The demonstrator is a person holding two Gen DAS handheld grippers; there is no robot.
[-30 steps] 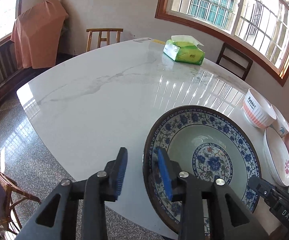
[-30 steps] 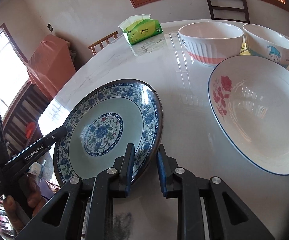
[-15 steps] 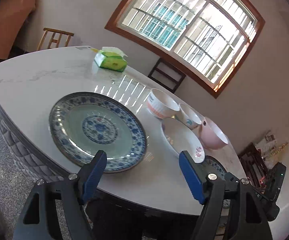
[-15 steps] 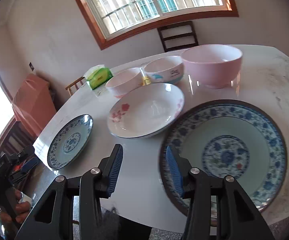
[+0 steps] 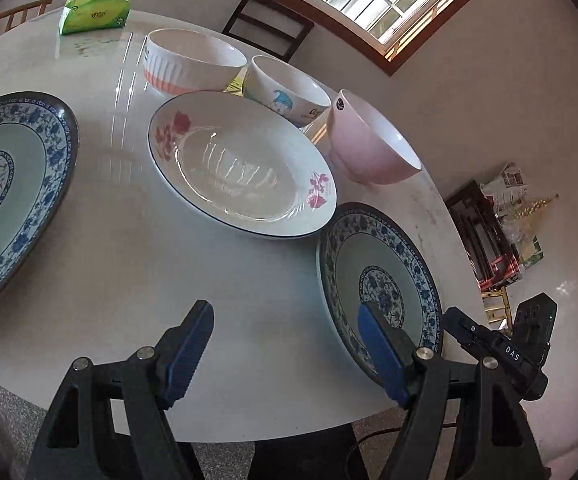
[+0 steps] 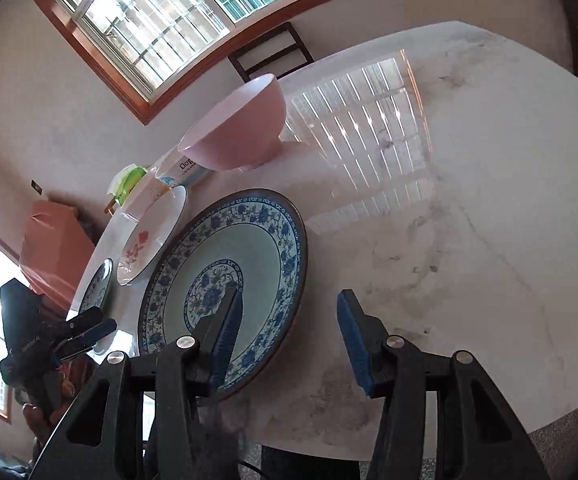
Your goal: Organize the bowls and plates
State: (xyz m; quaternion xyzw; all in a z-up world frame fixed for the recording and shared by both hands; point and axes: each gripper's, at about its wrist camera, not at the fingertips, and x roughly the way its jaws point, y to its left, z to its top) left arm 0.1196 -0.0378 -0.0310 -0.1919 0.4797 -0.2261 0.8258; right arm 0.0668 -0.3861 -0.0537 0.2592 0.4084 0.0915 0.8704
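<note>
My left gripper [image 5: 285, 344] is open and empty over the near table edge, between two blue-patterned plates: a large one [image 5: 5, 184] at the left and a smaller one [image 5: 381, 276] at the right. A white plate with red flowers [image 5: 241, 164] lies beyond it. Behind stand a white-and-orange striped bowl [image 5: 189, 60], a white cartoon bowl [image 5: 285, 88] and a pink bowl [image 5: 369, 136]. My right gripper [image 6: 289, 328] is open and empty, its left finger over the blue plate [image 6: 249, 256]. The pink bowl [image 6: 237, 128] and flowered plate [image 6: 149, 236] lie beyond.
A green tissue pack [image 5: 93, 8] sits at the table's far side. Dark chairs [image 5: 269, 24] stand by the window wall. The white marble table [image 6: 469, 200] stretches to my right. A cluttered low stand [image 5: 493, 232] is on the floor.
Both grippers opened wide. The left swung right from the large blue plate toward the table's middle. The right swung from the left blue plate to the right one.
</note>
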